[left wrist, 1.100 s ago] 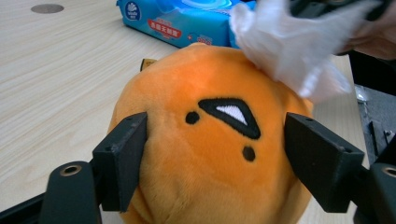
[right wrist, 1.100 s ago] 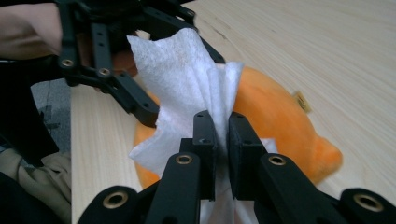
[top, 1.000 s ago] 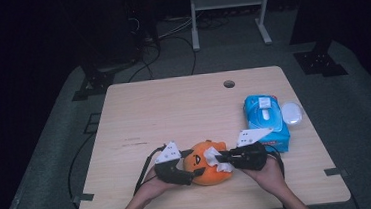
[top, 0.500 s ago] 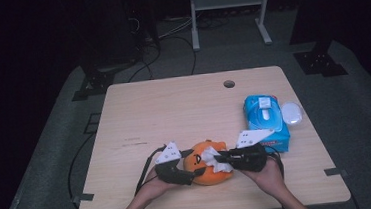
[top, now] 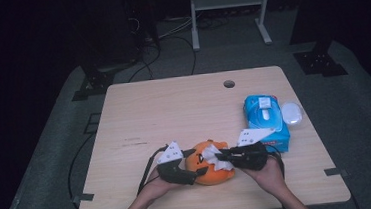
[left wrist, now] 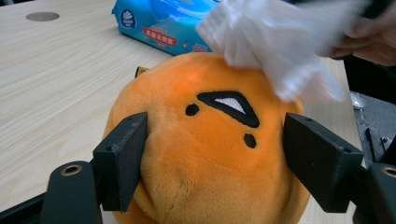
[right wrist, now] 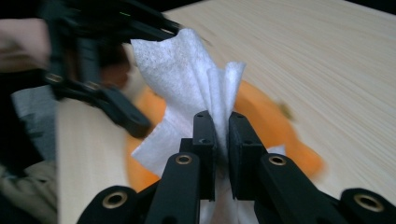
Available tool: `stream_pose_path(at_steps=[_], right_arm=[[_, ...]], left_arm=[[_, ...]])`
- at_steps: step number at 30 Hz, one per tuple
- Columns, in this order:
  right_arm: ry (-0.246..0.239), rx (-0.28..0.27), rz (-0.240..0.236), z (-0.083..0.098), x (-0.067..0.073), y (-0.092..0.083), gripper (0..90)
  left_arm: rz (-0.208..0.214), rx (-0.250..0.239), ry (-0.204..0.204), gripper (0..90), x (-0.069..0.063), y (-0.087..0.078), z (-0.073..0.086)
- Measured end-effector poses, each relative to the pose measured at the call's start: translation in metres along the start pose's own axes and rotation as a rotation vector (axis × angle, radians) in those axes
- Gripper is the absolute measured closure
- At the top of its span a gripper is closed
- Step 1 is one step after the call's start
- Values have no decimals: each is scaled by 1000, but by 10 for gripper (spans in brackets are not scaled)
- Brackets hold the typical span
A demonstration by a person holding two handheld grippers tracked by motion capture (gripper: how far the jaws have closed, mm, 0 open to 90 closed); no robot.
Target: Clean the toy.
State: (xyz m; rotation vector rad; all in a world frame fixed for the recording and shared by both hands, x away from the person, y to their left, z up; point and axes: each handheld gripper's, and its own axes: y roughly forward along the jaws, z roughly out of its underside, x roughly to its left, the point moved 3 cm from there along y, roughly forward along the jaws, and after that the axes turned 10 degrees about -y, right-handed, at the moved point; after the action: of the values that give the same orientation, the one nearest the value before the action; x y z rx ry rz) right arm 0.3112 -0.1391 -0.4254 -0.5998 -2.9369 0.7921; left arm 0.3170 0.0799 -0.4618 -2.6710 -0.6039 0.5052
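An orange plush toy point(top: 209, 168) with a small black face lies near the table's front edge. My left gripper point(top: 194, 166) holds it from the left, and in the left gripper view its two jaws press into both sides of the plush toy point(left wrist: 210, 144). My right gripper point(top: 224, 157) is shut on a white wipe point(top: 217, 158) and rests it on the toy's top. In the right gripper view the wipe point(right wrist: 187, 84) fans out above the pinched jaws, over the blurred orange plush toy point(right wrist: 275, 126). The wipe point(left wrist: 280, 42) also drapes over the toy's crown in the left gripper view.
A blue pack of wet wipes point(top: 266, 120) lies at the table's right, with a white oval lid point(top: 291, 112) beside it. The wooden table point(top: 174, 115) has a cable hole point(top: 229, 84) at the back. A metal rack stands behind.
The right gripper has shifted the wipe slightly across the toy's top. The left gripper and the toy stay where they were.
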Motion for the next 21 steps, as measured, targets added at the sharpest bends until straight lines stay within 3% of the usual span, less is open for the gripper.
stream_pose_path(at_steps=[3, 5, 8, 11, 15, 18, 21], right_arm=[[-21, 17, -6, 0, 4, 5, 819], [7, 18, -4, 4, -2, 3, 819], [49, 43, 37, 16, -16, -2, 819], [75, 45, 49, 22, -20, -9, 819], [44, -9, -6, 10, -8, -10, 818], [-11, 18, -15, 7, 2, -3, 818], [17, 31, -9, 13, -4, -1, 819]], left_arm=[[6, -2, 2, 242, 2, -2, 1], [9, -2, -5, 244, 4, -3, 2], [17, -3, -29, 245, 11, -5, 3], [10, -1, -48, 245, 16, -7, 4], [-2, -6, -79, 245, 22, -8, 4], [4, -5, -90, 245, 24, -9, 4], [0, -6, -85, 245, 22, -9, 4]])
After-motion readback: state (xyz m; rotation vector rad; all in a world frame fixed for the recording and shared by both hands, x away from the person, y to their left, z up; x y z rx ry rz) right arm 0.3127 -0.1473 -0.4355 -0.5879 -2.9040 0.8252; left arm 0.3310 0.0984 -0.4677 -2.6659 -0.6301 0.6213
